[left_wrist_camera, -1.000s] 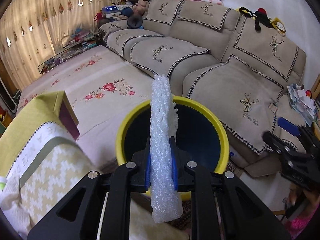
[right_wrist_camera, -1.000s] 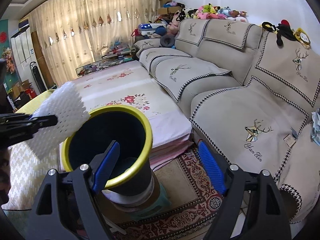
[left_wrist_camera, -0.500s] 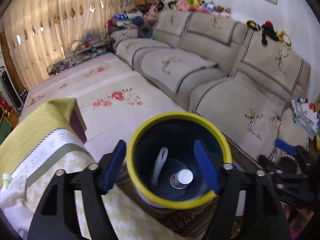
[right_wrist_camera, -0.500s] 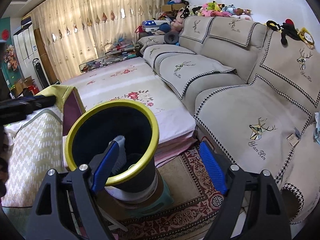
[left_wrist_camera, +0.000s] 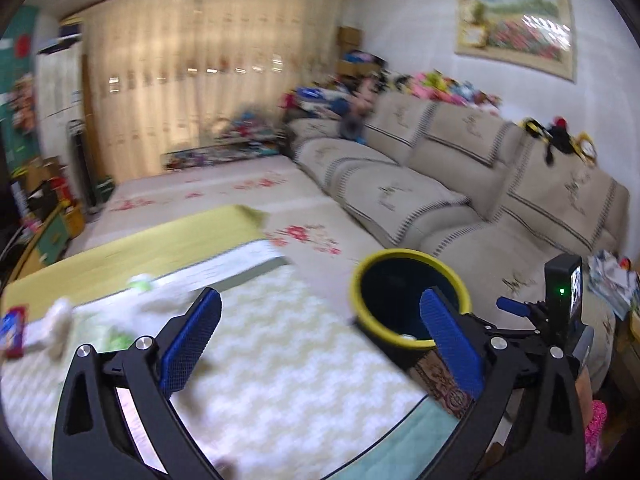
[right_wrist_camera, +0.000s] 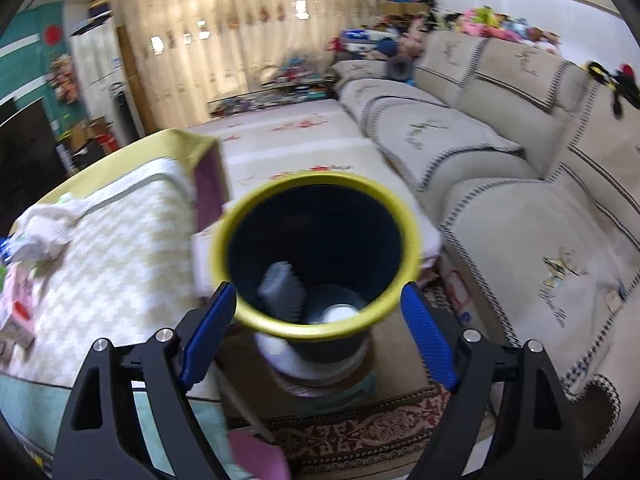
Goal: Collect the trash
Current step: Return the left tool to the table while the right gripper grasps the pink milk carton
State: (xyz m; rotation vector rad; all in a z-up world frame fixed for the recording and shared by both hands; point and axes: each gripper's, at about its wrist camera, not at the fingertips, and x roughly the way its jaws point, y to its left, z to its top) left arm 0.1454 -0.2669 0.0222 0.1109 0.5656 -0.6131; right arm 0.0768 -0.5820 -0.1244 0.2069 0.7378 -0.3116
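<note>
The dark trash bin with a yellow rim (right_wrist_camera: 316, 324) stands on the floor beside the table; it also shows in the left wrist view (left_wrist_camera: 408, 300). Inside lie the white foam net (right_wrist_camera: 280, 288) and a white paper cup (right_wrist_camera: 340, 314). My right gripper (right_wrist_camera: 316, 340) is open and empty, its fingers on either side of the bin's near rim. My left gripper (left_wrist_camera: 320, 344) is open and empty over the table's zigzag cloth (left_wrist_camera: 280, 360), left of the bin. Blurred trash lies at the table's left: a red-blue packet (left_wrist_camera: 12, 332), white crumpled paper (left_wrist_camera: 56, 320) and a green-white item (left_wrist_camera: 140, 282).
A beige sofa (right_wrist_camera: 540, 208) runs along the right wall. A floral mat (left_wrist_camera: 224, 192) covers the floor behind the table. A patterned rug (right_wrist_camera: 360, 436) lies under the bin. More wrappers and tissue (right_wrist_camera: 36, 232) sit on the table's left edge.
My left gripper opened and dropped the white foam net into the bin, then swung left over the table. My right gripper moved closer to the bin.
</note>
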